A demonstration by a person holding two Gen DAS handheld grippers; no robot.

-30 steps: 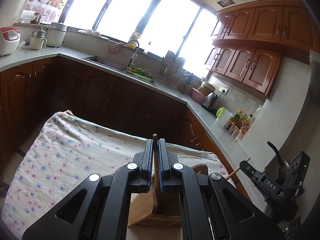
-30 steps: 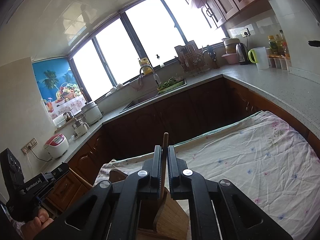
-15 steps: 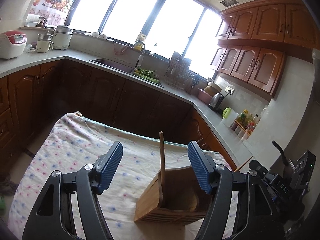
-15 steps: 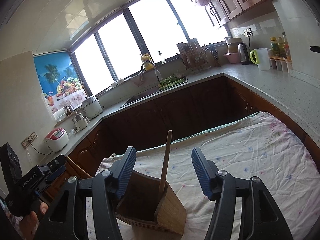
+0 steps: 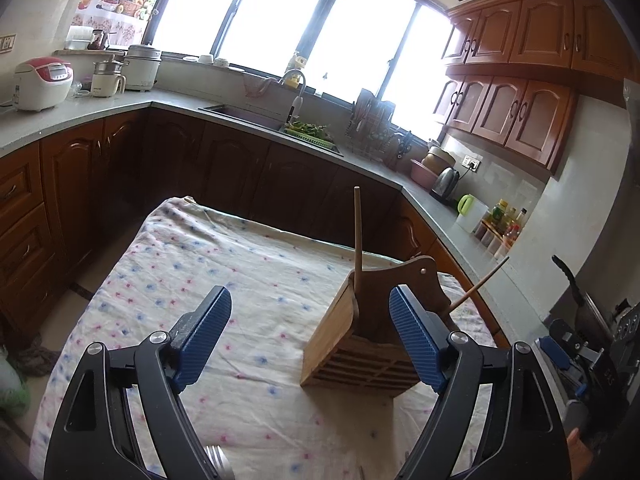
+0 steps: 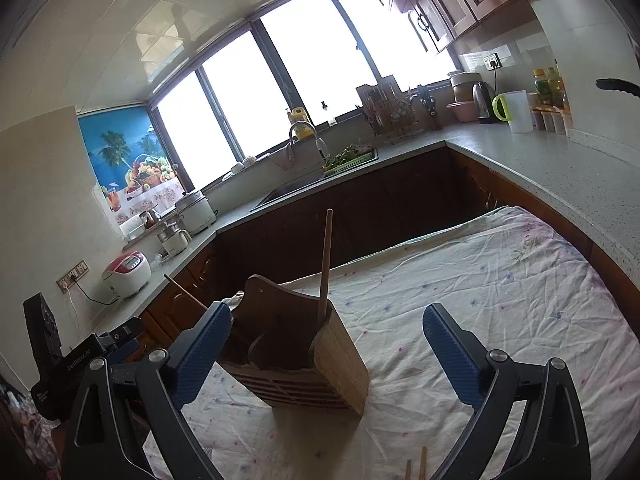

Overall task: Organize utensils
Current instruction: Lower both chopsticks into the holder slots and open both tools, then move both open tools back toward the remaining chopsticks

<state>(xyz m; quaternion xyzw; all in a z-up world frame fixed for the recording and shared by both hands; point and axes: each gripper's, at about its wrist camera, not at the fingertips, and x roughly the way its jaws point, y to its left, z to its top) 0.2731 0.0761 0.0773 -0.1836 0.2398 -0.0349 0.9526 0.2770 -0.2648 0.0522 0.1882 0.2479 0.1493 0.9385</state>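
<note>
- We see our left gripper [image 5: 310,338] with its blue ribbed pads spread wide and nothing between them.
- Our right gripper [image 6: 326,354] is likewise released, its blue pads far apart and empty.
- The slatted bamboo utensil holder with a curved dark back panel [image 5: 362,344] stands on the white tablecloth dotted with pink and blue flowers [image 5: 192,256]; from the left wrist view it sits ahead and slightly right, its right side hidden behind the right-hand pad.
- In the right wrist view the same holder [image 6: 316,356] sits between the pads, closer to the left-hand pad, which overlaps its back corner in the picture; we cannot tell whether they touch.
- A thin wooden chopstick [image 5: 358,236] stands nearly upright in the holder's front compartment, leaning slightly; in the right wrist view it [image 6: 325,264] rises from the near right corner.
- A second thin wooden stick [image 5: 480,284] pokes out at a slant behind the holder's right side.
- At the bottom edge of the right wrist view, two wooden stick tips [image 6: 416,466] lie on the cloth.
- A metal utensil end [image 5: 216,460] shows at the bottom of the left wrist view, mostly hidden.
- Behind the table runs the grey kitchen counter [image 5: 120,104] with a red-and-white rice cooker [image 5: 42,84].
</note>
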